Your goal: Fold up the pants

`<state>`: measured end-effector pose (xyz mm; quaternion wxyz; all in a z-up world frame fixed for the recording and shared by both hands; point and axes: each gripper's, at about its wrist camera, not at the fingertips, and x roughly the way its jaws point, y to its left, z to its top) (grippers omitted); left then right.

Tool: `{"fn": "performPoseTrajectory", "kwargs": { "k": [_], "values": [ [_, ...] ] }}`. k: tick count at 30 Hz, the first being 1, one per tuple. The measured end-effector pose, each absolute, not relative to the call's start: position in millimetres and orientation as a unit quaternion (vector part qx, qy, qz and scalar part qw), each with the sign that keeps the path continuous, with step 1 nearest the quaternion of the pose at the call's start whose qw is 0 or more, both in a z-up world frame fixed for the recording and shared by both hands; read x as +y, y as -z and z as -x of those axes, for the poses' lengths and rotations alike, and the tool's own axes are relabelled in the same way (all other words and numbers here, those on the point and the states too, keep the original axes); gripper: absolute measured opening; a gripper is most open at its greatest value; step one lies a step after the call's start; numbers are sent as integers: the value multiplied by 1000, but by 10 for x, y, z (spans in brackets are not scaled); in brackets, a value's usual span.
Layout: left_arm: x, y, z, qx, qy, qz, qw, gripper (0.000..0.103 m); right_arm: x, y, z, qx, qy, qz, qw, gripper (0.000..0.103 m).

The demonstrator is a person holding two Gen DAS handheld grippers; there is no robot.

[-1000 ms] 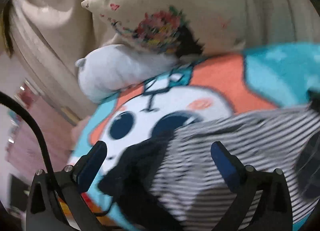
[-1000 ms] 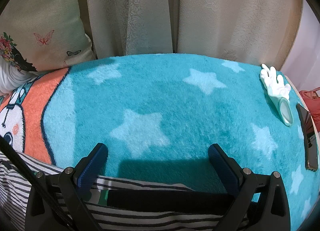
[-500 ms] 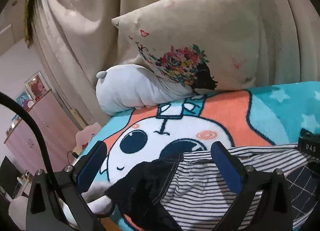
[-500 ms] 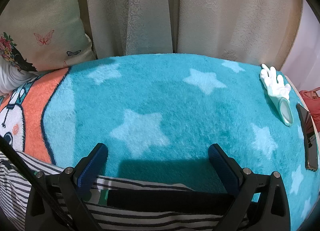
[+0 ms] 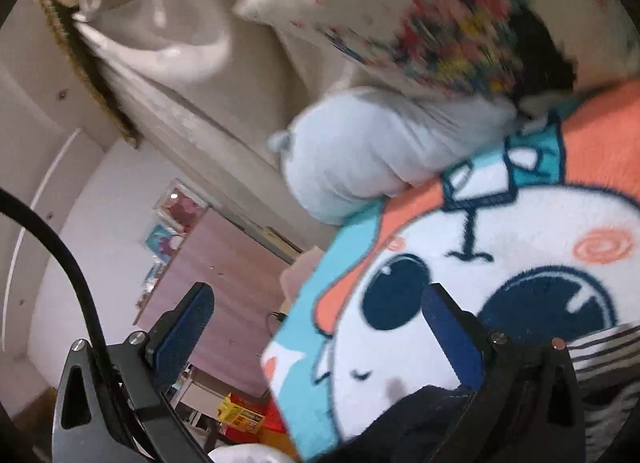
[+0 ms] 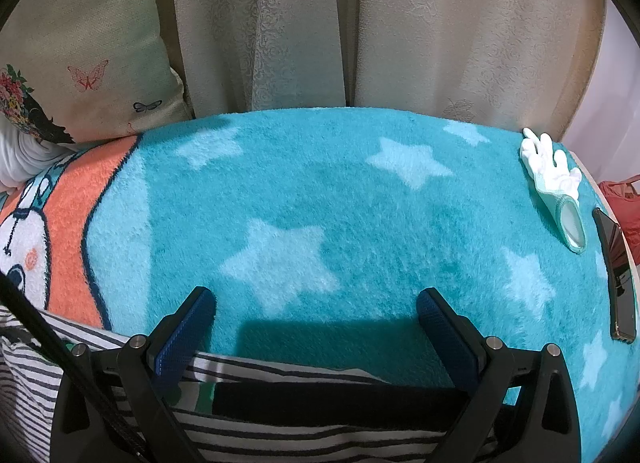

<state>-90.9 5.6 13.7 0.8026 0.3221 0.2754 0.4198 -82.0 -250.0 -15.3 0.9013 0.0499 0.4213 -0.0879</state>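
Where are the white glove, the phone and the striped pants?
white glove [image 6: 554, 179], right wrist view, on its palm, by the fingers.
phone [image 6: 618, 275], right wrist view, middle of its dark screen.
striped pants [image 6: 280, 435], right wrist view, on the striped cloth below the black band.

left tool [image 5: 316, 339]: black frame, blue ribbed pads, silver screws, black cable
right tool [image 6: 316, 333]: same build

Left wrist view: tilted, motion-blurred, worst on floral pillow [image 5: 460, 23] far right. Right wrist view: sharp, even indoor light, dark shadow on blanket [image 6: 340, 191] near centre. Fisheye bending, black corners both.
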Motion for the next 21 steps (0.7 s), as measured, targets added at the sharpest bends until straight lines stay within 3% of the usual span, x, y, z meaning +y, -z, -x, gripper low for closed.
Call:
{"fn": "performPoseTrajectory", "kwargs": {
  "k": [11, 21],
  "values": [
    [104, 124, 831, 276, -394, -312, 819, 103, -2524, 162, 813, 421, 88, -50, 901, 102],
    [286, -309, 1382, 244, -409, -184, 860, 103, -2508, 160, 820, 421, 88, -50, 901, 102]
  ]
}}
